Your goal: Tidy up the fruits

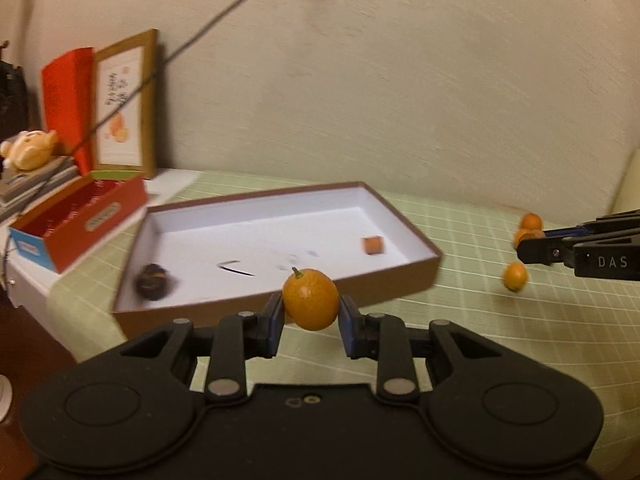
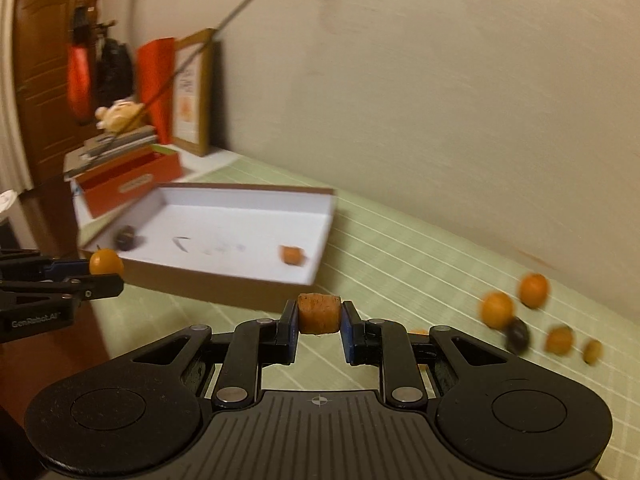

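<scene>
My left gripper [image 1: 311,304] is shut on an orange kumquat [image 1: 310,299] with a green stem, held above the green cloth just in front of the shallow brown box [image 1: 276,296]; it also shows in the right wrist view [image 2: 105,263]. My right gripper [image 2: 320,316] is shut on a small orange-brown cylindrical piece [image 2: 319,313], to the right of the box [image 2: 224,284]. Inside the box lie a dark round fruit [image 1: 154,282] and another orange-brown piece [image 1: 373,245]. Several loose kumquats [image 2: 532,290] and a dark fruit [image 2: 517,335] lie on the cloth at the right.
A red open box [image 1: 92,220], a framed picture [image 1: 124,104], stacked books and a plush toy [image 1: 28,150] stand at the back left. The green checked tablecloth [image 1: 500,320] ends at the left, with a dark floor below. A wall runs behind the table.
</scene>
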Action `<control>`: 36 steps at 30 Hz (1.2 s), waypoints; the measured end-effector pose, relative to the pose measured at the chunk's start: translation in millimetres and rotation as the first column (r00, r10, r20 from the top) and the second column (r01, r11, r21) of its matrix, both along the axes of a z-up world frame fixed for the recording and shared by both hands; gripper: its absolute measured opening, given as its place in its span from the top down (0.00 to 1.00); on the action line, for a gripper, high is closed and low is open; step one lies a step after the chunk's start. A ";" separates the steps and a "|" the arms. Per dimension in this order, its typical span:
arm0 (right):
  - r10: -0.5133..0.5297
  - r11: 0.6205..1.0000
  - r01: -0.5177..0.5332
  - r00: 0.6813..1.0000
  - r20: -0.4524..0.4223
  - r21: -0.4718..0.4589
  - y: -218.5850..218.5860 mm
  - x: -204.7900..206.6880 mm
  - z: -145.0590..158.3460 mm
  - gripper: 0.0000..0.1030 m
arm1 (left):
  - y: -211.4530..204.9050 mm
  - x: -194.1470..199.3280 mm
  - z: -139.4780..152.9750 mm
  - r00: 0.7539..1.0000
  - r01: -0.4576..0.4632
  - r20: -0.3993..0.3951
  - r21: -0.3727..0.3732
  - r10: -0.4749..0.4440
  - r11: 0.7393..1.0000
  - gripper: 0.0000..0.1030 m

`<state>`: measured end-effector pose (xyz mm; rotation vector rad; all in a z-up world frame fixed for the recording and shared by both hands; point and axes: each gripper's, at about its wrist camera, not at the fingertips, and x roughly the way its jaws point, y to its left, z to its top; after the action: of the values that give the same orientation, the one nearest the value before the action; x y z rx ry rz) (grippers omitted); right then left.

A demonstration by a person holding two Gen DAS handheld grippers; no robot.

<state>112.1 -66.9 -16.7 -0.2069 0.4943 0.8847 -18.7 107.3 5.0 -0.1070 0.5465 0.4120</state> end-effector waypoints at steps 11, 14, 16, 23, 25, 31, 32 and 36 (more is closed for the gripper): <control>0.056 0.998 -0.057 0.998 0.025 0.023 50.4 -9.5 4.1 0.79 | 47.9 -23.3 4.9 0.993 -0.117 0.026 0.008 0.116 0.993 0.81; 0.056 0.998 -0.056 0.998 0.023 0.032 59.6 -7.2 4.7 0.79 | 57.7 -23.5 5.2 0.991 -0.134 0.028 0.004 0.134 0.991 0.81; 0.057 0.997 -0.058 0.998 0.022 0.042 64.9 -6.4 5.4 0.79 | 62.1 -21.7 5.2 0.990 -0.138 0.030 -0.001 0.138 0.990 0.81; 0.034 0.997 -0.035 0.999 0.017 0.066 87.9 9.7 5.5 0.79 | 83.8 -9.5 6.1 0.985 -0.165 0.047 -0.017 0.165 0.986 0.81; 0.016 0.997 -0.016 1.000 0.001 0.070 94.9 20.5 3.2 0.79 | 93.6 -3.9 7.1 0.983 -0.177 0.054 -0.025 0.178 0.984 0.81; -0.027 0.997 0.029 0.999 -0.020 0.076 109.6 45.6 -4.0 0.79 | 115.4 14.0 3.1 0.976 -0.207 0.057 -0.033 0.209 0.978 0.81; -0.028 0.996 0.030 0.999 -0.023 0.080 110.9 47.5 -4.2 0.79 | 117.7 15.6 2.1 0.975 -0.213 0.057 -0.032 0.214 0.977 0.81; -0.030 0.996 0.033 0.999 -0.032 0.088 118.8 55.6 -5.8 0.79 | 126.1 19.1 -3.1 0.971 -0.230 0.048 -0.045 0.232 0.972 0.81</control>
<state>167.7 51.9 -22.5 -0.1044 0.4841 0.8781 0.4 233.4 1.9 -0.2201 0.4914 0.6242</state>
